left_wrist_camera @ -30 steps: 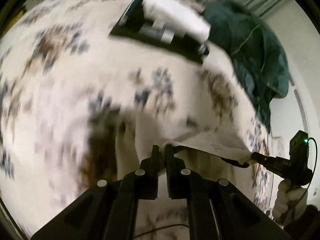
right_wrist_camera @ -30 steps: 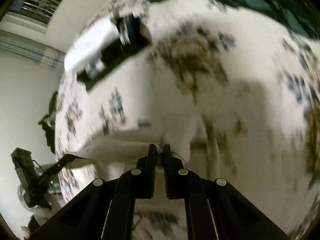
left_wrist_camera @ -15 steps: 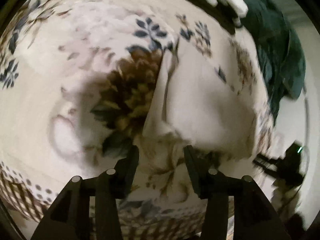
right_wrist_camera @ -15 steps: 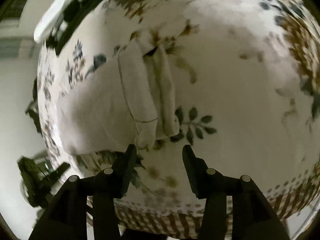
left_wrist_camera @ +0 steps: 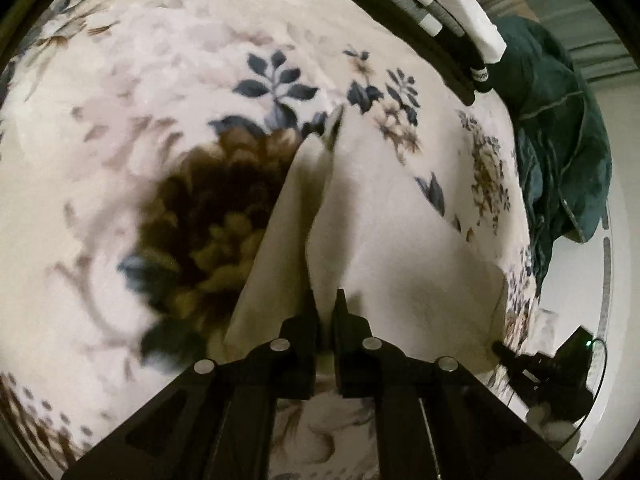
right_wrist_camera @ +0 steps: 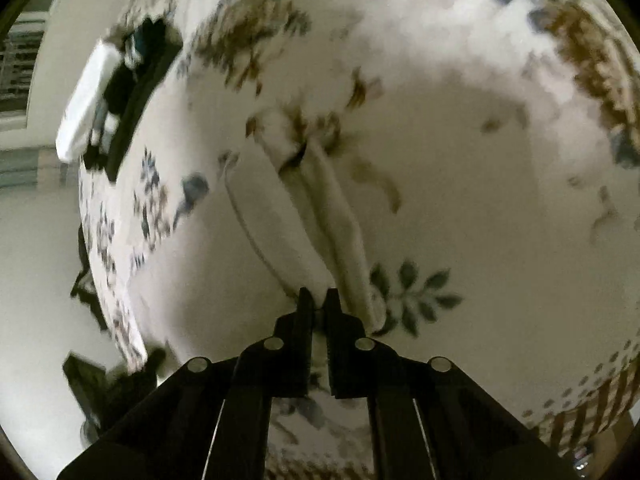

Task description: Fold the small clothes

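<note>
Left gripper (left_wrist_camera: 325,300) — one; jaws drawn nearly together on the near edge of the white garment (left_wrist_camera: 384,248). Right gripper (right_wrist_camera: 316,298) — one; jaws likewise pinched on a near corner of the same garment (right_wrist_camera: 280,232).

White garment — one, lying on the bed's floral blanket (left_wrist_camera: 140,80), a long fold running away from each gripper.

Left wrist view only: the right gripper seen from outside at the lower right edge, a green light on its body; dark green bedding (left_wrist_camera: 560,128) — one heap, at the far right of the bed.

Both views, far side: black tray (left_wrist_camera: 404,12) — one, carrying a white folded item (left_wrist_camera: 464,4) and several dark rolled pieces, count unclear.

Right wrist view only: the blanket's striped border at the lower right.
</note>
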Motion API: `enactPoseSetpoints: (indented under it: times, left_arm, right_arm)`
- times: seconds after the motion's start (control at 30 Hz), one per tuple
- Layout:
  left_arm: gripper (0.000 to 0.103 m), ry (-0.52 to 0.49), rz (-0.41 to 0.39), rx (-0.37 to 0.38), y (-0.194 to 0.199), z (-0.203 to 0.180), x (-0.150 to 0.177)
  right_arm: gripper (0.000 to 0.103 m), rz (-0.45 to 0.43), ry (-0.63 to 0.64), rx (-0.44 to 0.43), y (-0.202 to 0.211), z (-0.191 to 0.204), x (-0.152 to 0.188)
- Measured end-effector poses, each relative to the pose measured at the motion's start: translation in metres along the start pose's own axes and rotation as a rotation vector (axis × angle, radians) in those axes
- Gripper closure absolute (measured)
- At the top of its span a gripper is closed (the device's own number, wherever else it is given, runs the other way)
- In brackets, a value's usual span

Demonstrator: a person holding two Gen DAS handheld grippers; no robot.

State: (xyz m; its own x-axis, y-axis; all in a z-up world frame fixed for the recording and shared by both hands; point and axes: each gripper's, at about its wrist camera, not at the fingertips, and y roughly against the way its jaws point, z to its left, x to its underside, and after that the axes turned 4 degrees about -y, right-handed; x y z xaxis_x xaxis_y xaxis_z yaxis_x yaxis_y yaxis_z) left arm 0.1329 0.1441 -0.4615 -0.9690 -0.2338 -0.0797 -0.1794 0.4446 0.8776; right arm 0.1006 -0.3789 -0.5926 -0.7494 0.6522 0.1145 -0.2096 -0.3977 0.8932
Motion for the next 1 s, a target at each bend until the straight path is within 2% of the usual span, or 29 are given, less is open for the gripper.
enactPoseSetpoints:
  times: [0.07,0.13,0.17,0.2,0.27,0.3,0.33,0.37,0.4,0.47,0.6,0.63,0.73,0.83,0.93,1.0]
  left_arm:
    - [0.096,-0.003,0.046,-0.008,-0.006,0.005,0.003]
    - [0.093,-0.005,0.103,-0.008,-0.008,0.010,0.002]
    - [0.084,-0.004,0.111,-0.020,-0.006,0.010,0.001]
    - [0.079,-0.013,0.104,-0.038,0.000,0.009,-0.003]
    - [0.079,-0.040,0.064,-0.051,0.014,0.004,-0.012]
    - [0.079,-0.052,0.040,-0.062,0.020,0.001,-0.019]
    - [0.078,-0.067,0.008,-0.071,0.026,-0.004,-0.028]
    - [0.072,-0.082,-0.012,-0.069,0.027,-0.007,-0.035]
    - [0.062,-0.093,-0.028,-0.066,0.026,-0.011,-0.043]
    - [0.053,-0.110,-0.054,-0.057,0.019,-0.018,-0.058]
    - [0.052,-0.128,-0.024,-0.108,-0.019,-0.014,-0.081]
    - [0.052,-0.129,-0.005,-0.140,-0.031,-0.008,-0.085]
    - [0.050,-0.099,0.045,-0.143,-0.052,0.014,-0.087]
    - [0.050,-0.060,0.044,-0.064,-0.046,0.026,-0.087]
    - [0.046,-0.038,0.020,0.100,-0.027,0.031,-0.079]
    - [0.030,-0.006,0.019,0.198,-0.025,0.040,-0.074]
  right_arm:
    - [0.097,-0.008,0.008,0.020,0.004,0.000,-0.003]
    - [0.097,0.059,0.042,0.025,-0.003,0.002,-0.005]
    - [0.096,0.102,0.072,0.056,-0.008,0.005,-0.006]
    - [0.092,0.124,0.100,0.094,-0.010,0.009,-0.007]
    - [0.071,0.114,0.119,0.123,-0.005,0.015,-0.012]
    - [0.057,0.067,0.115,0.115,0.005,0.018,-0.017]
    - [0.057,0.035,0.113,0.100,0.011,0.020,-0.020]
    - [0.057,-0.020,0.117,0.072,0.020,0.025,-0.026]
    - [0.057,-0.050,0.128,0.059,0.024,0.031,-0.031]
    - [0.057,-0.093,0.146,0.033,0.025,0.041,-0.038]
    - [0.057,-0.085,0.222,0.042,-0.002,0.071,-0.052]
    - [0.057,-0.075,0.238,0.062,-0.013,0.077,-0.054]
    - [0.057,-0.063,0.224,0.163,-0.037,0.069,-0.063]
    - [0.057,-0.031,0.131,0.189,-0.053,0.042,-0.075]
    - [0.057,0.007,0.072,0.111,-0.053,0.028,-0.080]
    - [0.055,0.022,0.033,0.003,-0.045,0.019,-0.081]
